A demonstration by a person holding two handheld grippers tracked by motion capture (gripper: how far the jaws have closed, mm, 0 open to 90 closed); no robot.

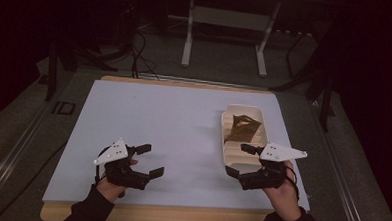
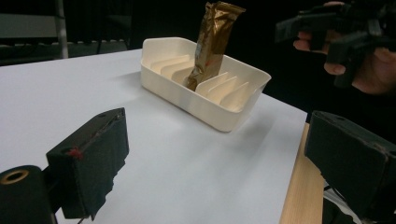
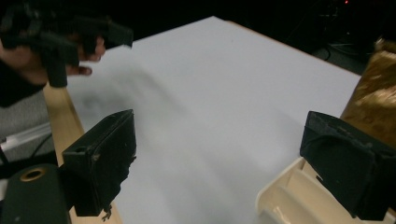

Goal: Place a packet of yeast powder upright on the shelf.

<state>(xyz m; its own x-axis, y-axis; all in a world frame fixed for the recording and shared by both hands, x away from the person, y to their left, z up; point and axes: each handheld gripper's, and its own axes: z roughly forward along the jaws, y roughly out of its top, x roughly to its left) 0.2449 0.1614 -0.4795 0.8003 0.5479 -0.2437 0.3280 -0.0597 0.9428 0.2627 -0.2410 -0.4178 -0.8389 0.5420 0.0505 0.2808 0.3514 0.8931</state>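
Both claws gape wide, gripping nothing: left claw (image 1: 150,161) hovers over the counter (image 1: 183,135), right claw (image 1: 239,162) straddles the rack (image 1: 226,137) holding a gold wrapper (image 1: 243,127).

A gold wrapper (image 2: 211,44) stands upright in the slotted cream tray (image 2: 219,109) on the white table (image 2: 70,88).

Table (image 1: 149,113), white sheet over a wooden board, is carrying one item: a cream slotted tray (image 1: 228,142) sitting at its right side, a gold wrapper (image 1: 243,127) standing in it.
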